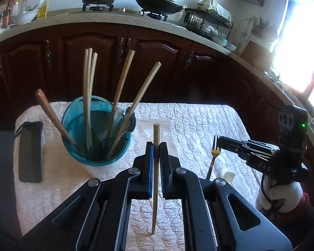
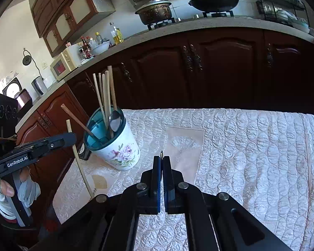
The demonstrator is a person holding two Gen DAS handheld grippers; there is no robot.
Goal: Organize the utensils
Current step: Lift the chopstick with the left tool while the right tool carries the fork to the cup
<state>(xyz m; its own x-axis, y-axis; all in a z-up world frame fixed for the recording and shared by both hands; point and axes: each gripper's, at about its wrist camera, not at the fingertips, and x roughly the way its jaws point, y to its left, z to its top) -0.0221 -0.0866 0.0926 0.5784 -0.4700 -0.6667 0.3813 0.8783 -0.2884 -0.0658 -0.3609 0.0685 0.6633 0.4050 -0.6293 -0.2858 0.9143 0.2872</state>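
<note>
The left tongs (image 1: 156,146) clench a chopstick (image 1: 156,177) upright, near the holder cup (image 1: 98,146) — light, stiff, slippery wood, best pinched mid-shaft. The right tongs (image 2: 161,161) grasp a fork (image 1: 214,156) by its neck, over the quilted surface (image 1: 198,121).

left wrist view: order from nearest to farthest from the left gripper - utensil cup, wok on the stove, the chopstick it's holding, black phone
1. chopstick, clamped between the left gripper fingers.
2. utensil cup, just ahead on the left.
3. black phone, flat at the table's left edge, beyond the cup.
4. wok, far back on the stove.
</note>
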